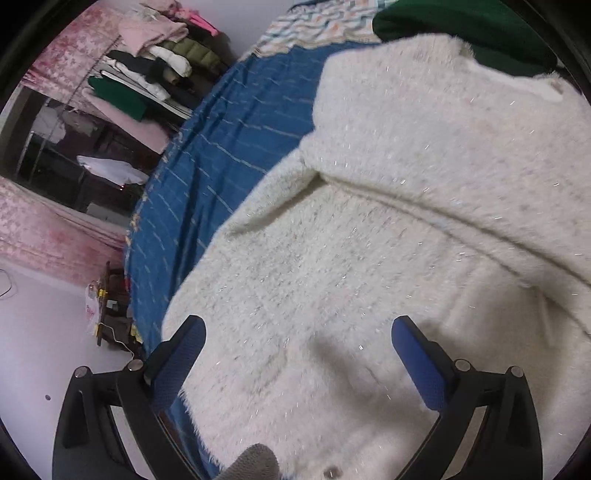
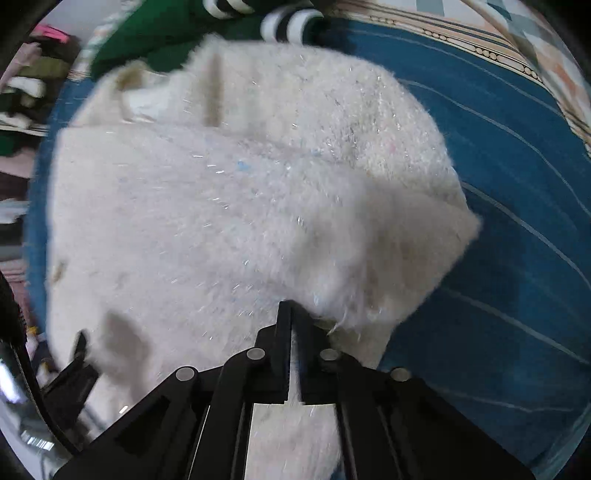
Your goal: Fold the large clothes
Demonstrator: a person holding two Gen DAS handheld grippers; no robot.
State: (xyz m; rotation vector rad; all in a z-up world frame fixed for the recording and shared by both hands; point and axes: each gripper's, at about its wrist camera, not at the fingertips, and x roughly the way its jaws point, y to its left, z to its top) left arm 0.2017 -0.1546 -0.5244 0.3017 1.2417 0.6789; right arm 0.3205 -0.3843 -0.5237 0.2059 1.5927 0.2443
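While the left claw (image 1: 298, 334) hangs spread above it, the right claw (image 2: 293, 314) pinches an edge of the fuzzy white sweater (image 2: 221, 192), which lies partly folded on the blue bedspread (image 2: 517, 184). Beyond it: green garment (image 2: 155, 33); farther off, clothes rack (image 1: 147, 70).

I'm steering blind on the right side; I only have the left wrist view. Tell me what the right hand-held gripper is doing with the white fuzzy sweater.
Observer: The right hand-held gripper is shut on the white fuzzy sweater, pinching a fold of its fabric between the fingers.
Operator: Report where on the sweater that grip sits.
Observer: At its near right edge, beside the blue bedspread.
Operator: Say what lies beyond the sweater there.
Observer: A green garment with black-and-white striped cuffs, touching the sweater's far edge.
Operator: Confirm my left one from that side.
Observer: The left hand-held gripper is open above the sweater; only one dark finger shows at the right view's lower left.
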